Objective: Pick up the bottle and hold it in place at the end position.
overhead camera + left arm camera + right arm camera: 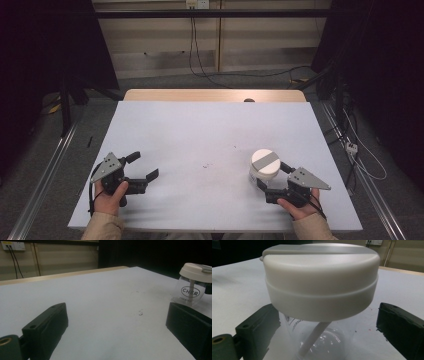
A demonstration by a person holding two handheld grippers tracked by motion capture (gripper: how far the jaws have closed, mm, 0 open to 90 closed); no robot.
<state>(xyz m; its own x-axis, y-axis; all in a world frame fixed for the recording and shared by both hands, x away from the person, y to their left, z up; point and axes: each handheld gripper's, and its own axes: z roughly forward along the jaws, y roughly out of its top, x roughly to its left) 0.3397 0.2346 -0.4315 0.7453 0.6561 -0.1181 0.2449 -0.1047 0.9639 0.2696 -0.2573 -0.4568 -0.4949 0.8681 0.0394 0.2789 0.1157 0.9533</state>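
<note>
High view: right claw [272, 176] straddles lidded jar [263, 164], untouched.

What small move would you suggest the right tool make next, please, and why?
Probably close the right tool gently on the clear jar. Its jaws stand open on either side of the jar's glass body, below the white lid, with a gap on each side. The left tool rests open, apart.

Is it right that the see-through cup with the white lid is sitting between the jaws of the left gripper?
Not quite. The cup sits between the open jaws of the right gripper, as the right gripper view shows. The left gripper is open too, with nothing between its jaws.
</note>
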